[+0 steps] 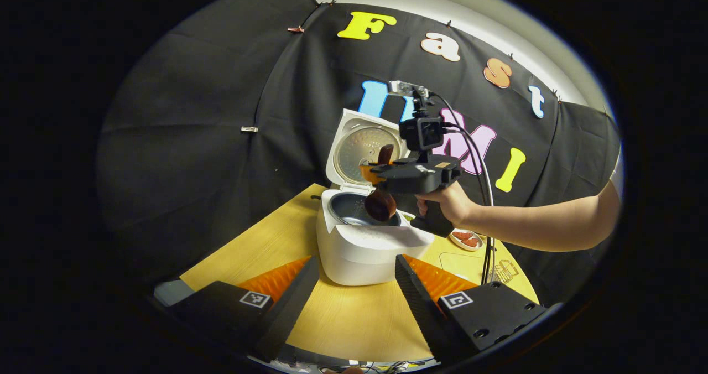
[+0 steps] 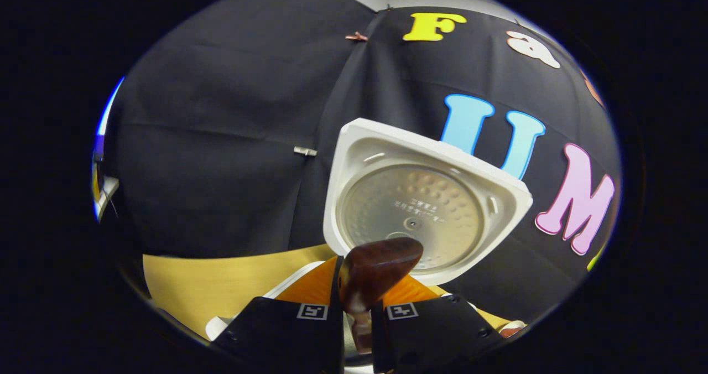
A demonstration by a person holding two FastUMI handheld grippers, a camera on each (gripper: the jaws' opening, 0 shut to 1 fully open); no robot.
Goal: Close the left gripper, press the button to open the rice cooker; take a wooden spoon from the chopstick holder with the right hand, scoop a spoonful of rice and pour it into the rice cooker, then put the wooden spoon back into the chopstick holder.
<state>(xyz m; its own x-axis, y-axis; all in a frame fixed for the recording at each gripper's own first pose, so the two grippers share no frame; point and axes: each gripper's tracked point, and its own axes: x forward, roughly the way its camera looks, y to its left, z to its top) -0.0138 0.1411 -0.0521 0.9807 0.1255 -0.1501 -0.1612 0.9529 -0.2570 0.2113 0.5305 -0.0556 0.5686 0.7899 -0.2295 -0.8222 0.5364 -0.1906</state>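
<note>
The white rice cooker (image 1: 365,249) stands on the wooden table with its lid (image 1: 360,150) raised and the dark inner pot (image 1: 349,208) showing. Above the pot a person's hand holds my right gripper (image 1: 369,173), shut on the brown wooden spoon (image 1: 381,203). The spoon's rounded bowl hangs down over the pot and its other end points up. In the right gripper view the right gripper (image 2: 357,294) clamps the spoon (image 2: 379,271) in front of the lid (image 2: 426,213). My left gripper (image 1: 357,285) is open, low over the table, just in front of the cooker.
A small plate (image 1: 466,239) with red pieces lies right of the cooker. A wire holder (image 1: 504,271) stands near the table's right edge. The person's forearm (image 1: 542,227) reaches in from the right. Bare tabletop (image 1: 265,247) lies left of the cooker.
</note>
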